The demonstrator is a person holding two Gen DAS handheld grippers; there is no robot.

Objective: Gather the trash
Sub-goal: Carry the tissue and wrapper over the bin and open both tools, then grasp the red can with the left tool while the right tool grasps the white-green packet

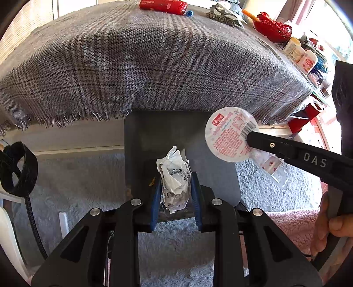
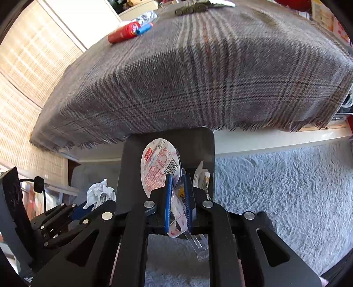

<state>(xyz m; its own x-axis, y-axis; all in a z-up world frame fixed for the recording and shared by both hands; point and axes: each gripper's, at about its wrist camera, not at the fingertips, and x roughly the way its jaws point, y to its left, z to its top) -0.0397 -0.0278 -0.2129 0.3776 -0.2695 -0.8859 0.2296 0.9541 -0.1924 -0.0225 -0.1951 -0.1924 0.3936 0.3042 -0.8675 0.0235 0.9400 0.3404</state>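
A grey plaid cloth (image 1: 143, 66) with a frayed near edge covers the table. At its far side lie a red tube (image 1: 163, 6) and a toy tank (image 1: 225, 13). Fluffy carpet (image 2: 286, 187) lies below.

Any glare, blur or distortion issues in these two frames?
Left wrist view: fisheye bows the grey plaid blanket, the window at the right edge is blown out, and the crumpled white paper stays sharp. Right wrist view: same bowing, the red tube is softly blurred, and the round printed plastic lid is legible.
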